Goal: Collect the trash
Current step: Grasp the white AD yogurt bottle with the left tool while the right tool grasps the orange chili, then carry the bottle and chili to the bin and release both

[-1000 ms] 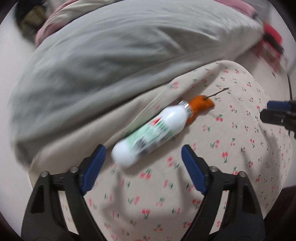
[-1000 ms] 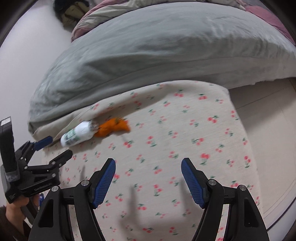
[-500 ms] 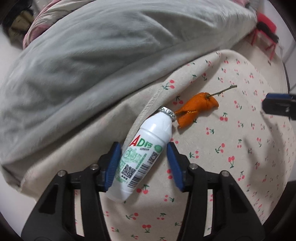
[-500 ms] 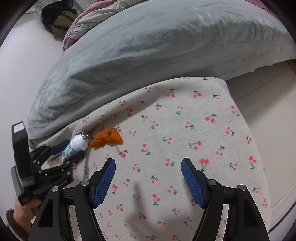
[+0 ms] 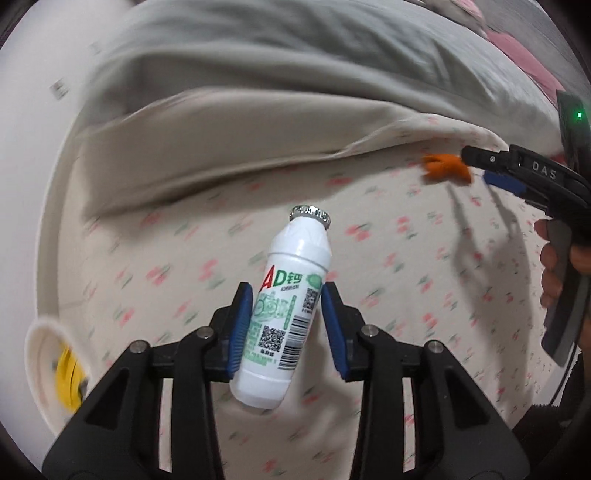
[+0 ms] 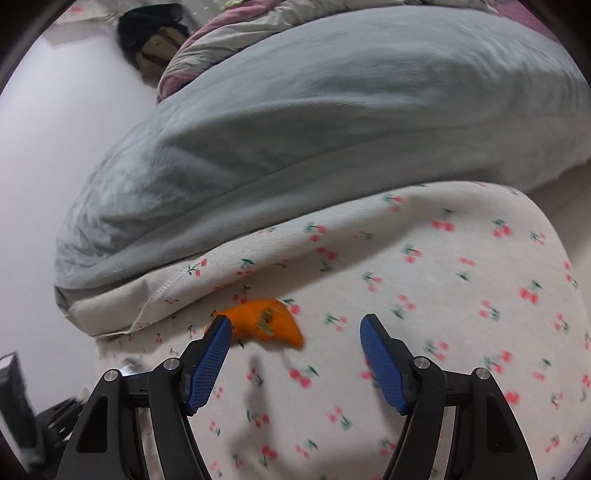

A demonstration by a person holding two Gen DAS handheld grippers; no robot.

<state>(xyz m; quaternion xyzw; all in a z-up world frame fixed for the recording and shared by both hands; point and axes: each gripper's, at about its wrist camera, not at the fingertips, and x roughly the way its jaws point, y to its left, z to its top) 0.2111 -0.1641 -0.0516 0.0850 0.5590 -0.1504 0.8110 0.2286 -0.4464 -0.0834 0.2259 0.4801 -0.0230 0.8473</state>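
bedding fills both views: a cream bed sheet (image 6: 461,295) printed with red cherries, with a grey duvet (image 6: 314,129) bunched across its far side.

left tongs (image 5: 284,325): the blue pads (image 5: 240,325) have just been closing and now press on both sides of a white drink bottle (image 5: 288,306). the bottle sits between the pads with its foil-rimmed neck pointing away from the tongs and its base toward the camera. it appears raised off the sheet, which is motion-blurred behind it. at the lower left of these tongs a round white container rim (image 5: 37,347) is in view with something yellow inside; what it is cannot be told.

to the far right of the left tongs, an orange peel (image 5: 443,168) lies on the sheet close to the duvet edge, with the tip of the right tongs (image 5: 491,170) just beside it and a hand (image 5: 554,266) on the handle.

right tongs (image 6: 295,354): the pads stand spread apart with nothing clamped. the orange peel (image 6: 266,325) lies on the sheet just ahead of them, nearer the left pad (image 6: 210,362), which overlaps one end in the view; contact cannot be told. a dark bundle of clothing (image 6: 155,33) lies far beyond, at upper left.
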